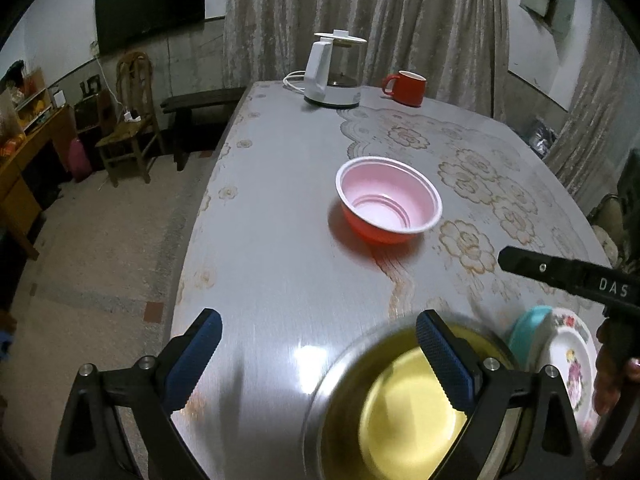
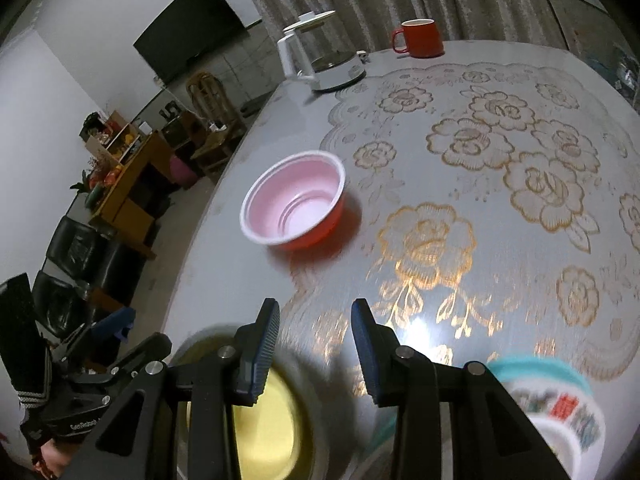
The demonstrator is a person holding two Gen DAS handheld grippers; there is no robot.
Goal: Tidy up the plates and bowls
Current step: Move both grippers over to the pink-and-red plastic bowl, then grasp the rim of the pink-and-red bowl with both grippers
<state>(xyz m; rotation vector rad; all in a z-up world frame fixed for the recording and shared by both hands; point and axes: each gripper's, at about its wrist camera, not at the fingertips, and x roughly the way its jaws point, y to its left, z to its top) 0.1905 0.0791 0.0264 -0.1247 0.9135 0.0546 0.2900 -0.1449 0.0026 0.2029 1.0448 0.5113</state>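
A red plastic bowl [image 1: 390,200] with a pink inside and white rim stands upright in the middle of the table; it also shows in the right wrist view [image 2: 296,200]. A metal bowl [image 1: 400,408] with a yellow reflection sits near the front edge, also in the right wrist view [image 2: 268,420]. My left gripper [image 1: 320,356] is open and empty, its right finger over the metal bowl. My right gripper [image 2: 314,352] is open and empty, between the metal bowl and a teal-rimmed patterned bowl [image 2: 560,404]. A floral plate [image 1: 572,364] and a teal dish [image 1: 528,328] lie at the right.
A white electric kettle [image 1: 332,72] and a red mug [image 1: 406,88] stand at the table's far end. The table [image 1: 280,240] has a grey floral cloth; its left edge drops to the floor. Chairs and cabinets stand off to the left.
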